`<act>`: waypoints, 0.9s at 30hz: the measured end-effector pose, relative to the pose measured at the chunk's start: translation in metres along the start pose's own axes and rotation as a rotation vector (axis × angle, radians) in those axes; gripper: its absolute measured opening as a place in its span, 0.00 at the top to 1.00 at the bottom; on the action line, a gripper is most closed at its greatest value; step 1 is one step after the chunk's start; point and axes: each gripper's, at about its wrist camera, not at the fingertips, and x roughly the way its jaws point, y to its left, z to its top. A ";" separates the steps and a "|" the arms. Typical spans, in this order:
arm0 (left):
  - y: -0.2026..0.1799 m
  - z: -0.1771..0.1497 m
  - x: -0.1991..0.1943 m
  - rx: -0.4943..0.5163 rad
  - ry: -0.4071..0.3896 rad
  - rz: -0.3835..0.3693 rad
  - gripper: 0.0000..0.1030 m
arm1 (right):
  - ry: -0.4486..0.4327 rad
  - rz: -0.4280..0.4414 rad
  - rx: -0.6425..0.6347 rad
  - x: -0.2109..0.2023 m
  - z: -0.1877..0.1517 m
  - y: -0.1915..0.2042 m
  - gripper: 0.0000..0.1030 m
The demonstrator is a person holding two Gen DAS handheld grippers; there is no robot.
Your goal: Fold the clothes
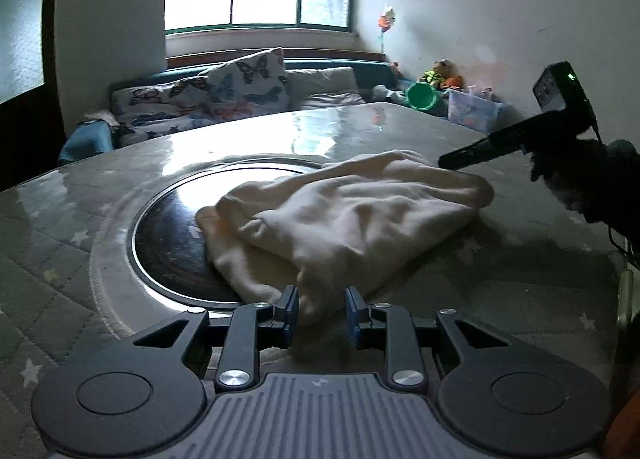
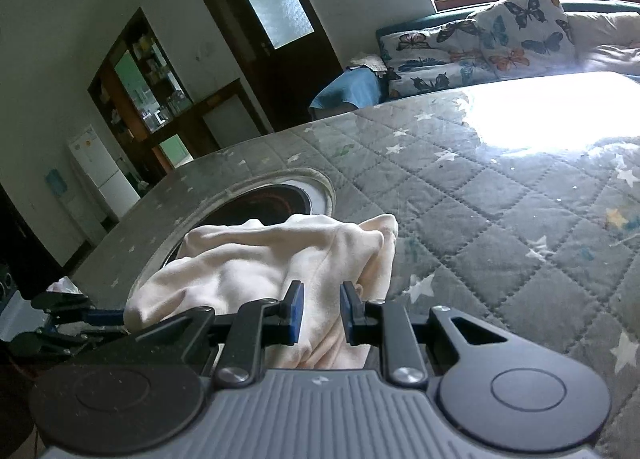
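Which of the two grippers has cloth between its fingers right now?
The right gripper: a bunched fold of the cream garment rises between its open blue pads. The left gripper sits at the garment's near edge, open, with mostly table between its pads.

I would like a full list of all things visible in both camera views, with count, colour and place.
garment: one, cream, crumpled on the table, partly over the round plate
table cover: one, grey quilted with stars, on the table
round plate: one, dark, glossy, set in the table
butterfly cushions: two, white patterned, on the sofa
green bucket: one, by the far wall
door: one, dark with frosted glass
refrigerator: one, white, far left
left tool: open, at the garment's near edge
right tool: open, garment between its fingers
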 end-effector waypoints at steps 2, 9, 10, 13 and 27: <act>-0.001 0.000 0.002 -0.006 0.000 0.005 0.73 | -0.006 -0.006 0.013 0.004 0.002 -0.001 0.81; 0.001 0.001 -0.001 -0.043 -0.011 0.035 0.78 | -0.010 -0.027 0.058 0.024 0.009 -0.005 0.81; 0.001 0.001 -0.001 -0.048 -0.012 0.039 0.82 | -0.005 -0.034 0.065 0.028 0.009 -0.005 0.81; 0.002 0.001 -0.002 -0.064 -0.017 0.053 0.93 | -0.008 -0.064 0.060 0.034 0.010 -0.001 0.81; 0.007 0.000 -0.003 -0.166 -0.002 0.082 0.95 | -0.082 -0.132 0.028 0.039 0.006 0.011 0.94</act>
